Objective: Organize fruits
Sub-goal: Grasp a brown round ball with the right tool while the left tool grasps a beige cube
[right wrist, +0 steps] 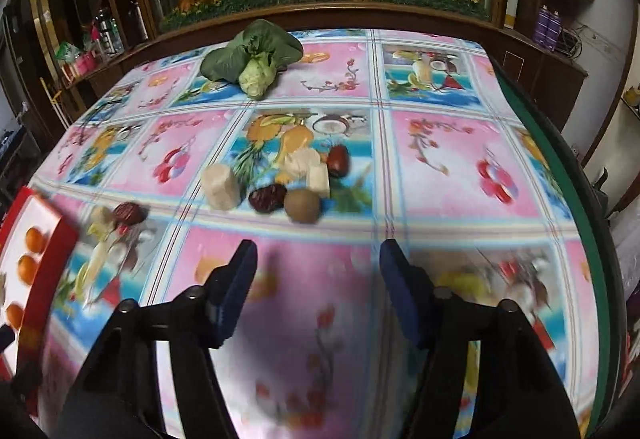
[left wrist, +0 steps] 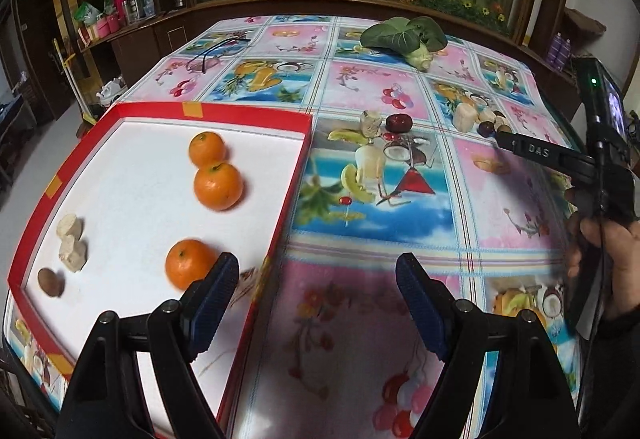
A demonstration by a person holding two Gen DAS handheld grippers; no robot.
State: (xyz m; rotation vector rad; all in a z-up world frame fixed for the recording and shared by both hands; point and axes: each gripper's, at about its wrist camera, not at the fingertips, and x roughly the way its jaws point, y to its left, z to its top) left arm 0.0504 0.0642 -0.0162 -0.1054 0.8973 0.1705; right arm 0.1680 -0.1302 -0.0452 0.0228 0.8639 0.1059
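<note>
**Tray partly filled — the loose pile on the desk is next**

You are mid-sort, by the look of it. The red tray (left wrist: 256, 115) already holds three oranges (left wrist: 218, 186) in a loose line, two pale chunks (left wrist: 73, 253) near its left wall and one brown round fruit (left wrist: 51, 282) at the near left corner. Your left gripper (left wrist: 318, 305) hovers over the tray's right rim with its fingers (left wrist: 214, 309) spread apart and nothing between them. Your right gripper (right wrist: 318, 287) hangs above the desk (right wrist: 440, 143), fingers likewise released and empty.

The remaining pieces sit ahead of the right gripper: a pale cylinder chunk (right wrist: 221, 186), a dark red date (right wrist: 267, 197) just beside it, a brown round fruit (right wrist: 302, 205) touching or nearly touching that date, two more pale pieces (right wrist: 310, 167) behind, and another date (right wrist: 338, 160) at the back right. A further date (right wrist: 129, 213) and a small pale bit lie apart, closer to the tray.

Your next move is probably to bring the right gripper forward and down onto one piece. The brown fruit is nearest and stands clear on its near side, so it looks the easiest pick — but the cluster is tight, and wide fingers may nudge the date beside it. Round pieces may roll if grazed.

The leafy green vegetable (right wrist: 250, 57) lies well apart at the far side. The printed cloth shows pictured fruit, so take care to tell real pieces from pattern. The tray's raised rim must be cleared when you carry anything across.
</note>
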